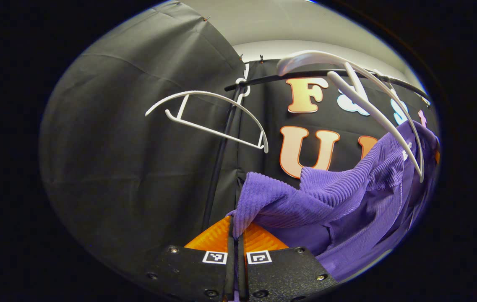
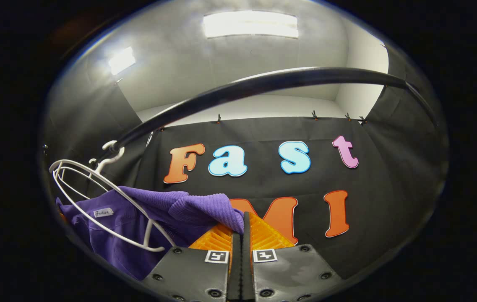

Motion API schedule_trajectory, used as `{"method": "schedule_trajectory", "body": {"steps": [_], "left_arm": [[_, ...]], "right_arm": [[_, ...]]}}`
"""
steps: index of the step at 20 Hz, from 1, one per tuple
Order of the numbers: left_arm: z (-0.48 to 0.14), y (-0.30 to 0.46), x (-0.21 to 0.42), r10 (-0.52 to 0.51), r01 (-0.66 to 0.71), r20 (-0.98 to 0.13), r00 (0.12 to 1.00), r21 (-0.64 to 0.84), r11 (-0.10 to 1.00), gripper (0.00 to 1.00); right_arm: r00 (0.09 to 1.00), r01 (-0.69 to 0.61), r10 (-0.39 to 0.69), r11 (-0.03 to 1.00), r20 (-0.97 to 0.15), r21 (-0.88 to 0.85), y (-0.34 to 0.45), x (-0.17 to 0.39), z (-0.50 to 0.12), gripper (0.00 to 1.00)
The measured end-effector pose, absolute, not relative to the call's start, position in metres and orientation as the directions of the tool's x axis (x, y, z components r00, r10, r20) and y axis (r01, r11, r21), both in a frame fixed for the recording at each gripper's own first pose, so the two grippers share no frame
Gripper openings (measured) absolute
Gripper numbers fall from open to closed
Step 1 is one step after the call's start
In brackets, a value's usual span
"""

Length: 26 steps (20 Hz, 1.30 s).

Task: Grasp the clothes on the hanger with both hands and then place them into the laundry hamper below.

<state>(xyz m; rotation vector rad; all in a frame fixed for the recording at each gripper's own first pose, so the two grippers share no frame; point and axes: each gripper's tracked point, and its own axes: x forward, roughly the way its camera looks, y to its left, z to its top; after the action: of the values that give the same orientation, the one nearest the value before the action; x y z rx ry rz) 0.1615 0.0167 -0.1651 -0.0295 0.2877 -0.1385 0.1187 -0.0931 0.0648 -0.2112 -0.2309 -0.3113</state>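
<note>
Black cloth wall behind, black rail (image 2: 263,86) overhead with white plastic hangers (image 1: 217,119). Left claw (image 1: 235,235) pinching purple ribbed knit garment (image 1: 339,188). Right claw (image 2: 241,235) clamped on its other edge.

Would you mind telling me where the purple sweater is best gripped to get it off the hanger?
At its two shoulder edges, one per side, as now: the left tongs pinch one ribbed fold of the purple sweater and the right tongs pinch the other. Come from below and in front, since the cloth drapes down from the white hanger; then draw it down off the arms.
</note>
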Motion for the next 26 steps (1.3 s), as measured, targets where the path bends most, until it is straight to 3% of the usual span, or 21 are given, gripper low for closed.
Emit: {"method": "schedule_trajectory", "body": {"steps": [11, 17, 26], "left_arm": [[-0.180, 0.026, 0.133, -0.143, 0.153, -0.310, 0.940, 0.009, 0.988, 0.04], [-0.183, 0.021, 0.101, -0.164, 0.180, -0.323, 0.932, 0.021, 0.983, 0.04], [-0.161, -0.014, 0.079, -0.224, 0.226, -0.312, 0.923, -0.030, 0.974, 0.04]], "right_arm": [[0.914, 0.394, -0.355, 0.891, 0.195, -0.225, -0.145, 0.152, 0.012, 0.07], [0.915, 0.398, -0.374, 0.898, 0.152, -0.188, -0.156, 0.116, -0.005, 0.07], [0.969, 0.235, -0.218, 0.956, 0.112, -0.174, -0.100, 0.099, -0.003, 0.07]]}}
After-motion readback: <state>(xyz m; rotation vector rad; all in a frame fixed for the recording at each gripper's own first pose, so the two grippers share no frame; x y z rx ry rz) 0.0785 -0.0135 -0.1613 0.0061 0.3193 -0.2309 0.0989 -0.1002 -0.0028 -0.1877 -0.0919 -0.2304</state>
